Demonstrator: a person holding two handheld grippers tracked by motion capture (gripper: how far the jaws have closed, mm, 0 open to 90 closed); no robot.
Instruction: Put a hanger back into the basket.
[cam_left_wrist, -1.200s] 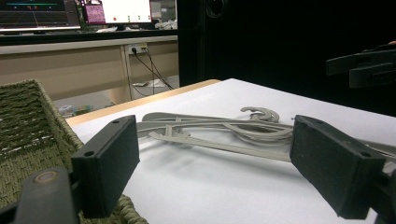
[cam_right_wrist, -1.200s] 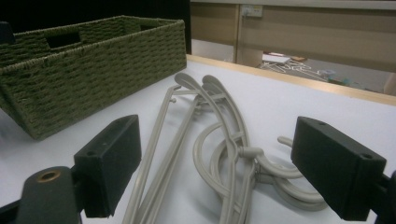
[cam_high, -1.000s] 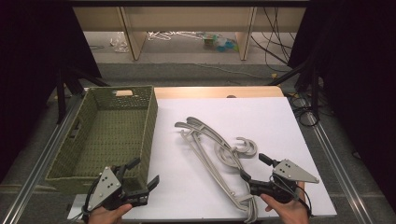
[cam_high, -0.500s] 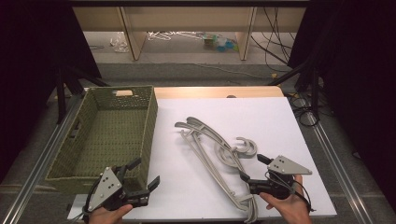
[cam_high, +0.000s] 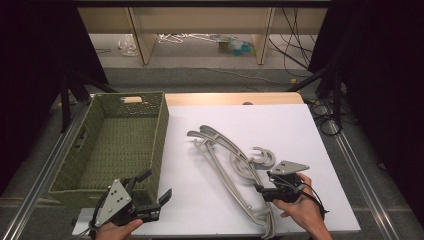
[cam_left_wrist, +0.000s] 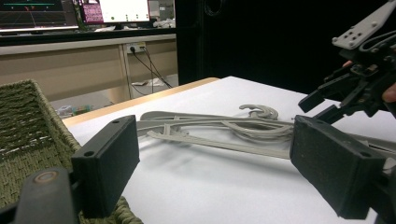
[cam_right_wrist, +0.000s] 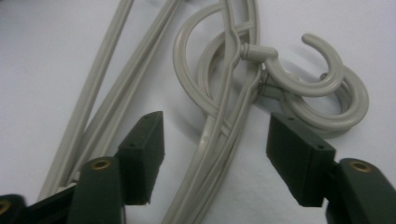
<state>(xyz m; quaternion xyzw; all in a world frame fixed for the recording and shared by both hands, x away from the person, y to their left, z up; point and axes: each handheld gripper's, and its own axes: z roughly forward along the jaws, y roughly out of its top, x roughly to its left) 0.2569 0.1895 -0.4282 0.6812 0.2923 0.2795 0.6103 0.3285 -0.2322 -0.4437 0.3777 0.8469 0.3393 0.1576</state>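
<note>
Black curtains (cam_high: 35, 60) flank a grey floor (cam_high: 210, 55); wooden desk (cam_left_wrist: 84, 60) behind.

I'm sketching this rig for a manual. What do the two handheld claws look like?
Both the left claw and right claw are black, each with two flat rectangular jaw blocks fastened by brass-coloured rivets. A grey three-cornered plate with small holes sits on top of each, and a black cable trails behind.

A basket (cam_high: 117, 145) sits on the counter (cam_high: 310, 130) at left; to its right, a tangle of hangers (cam_high: 227, 160), apparently several stacked, lies on the counter, hooks toward the right.
</note>
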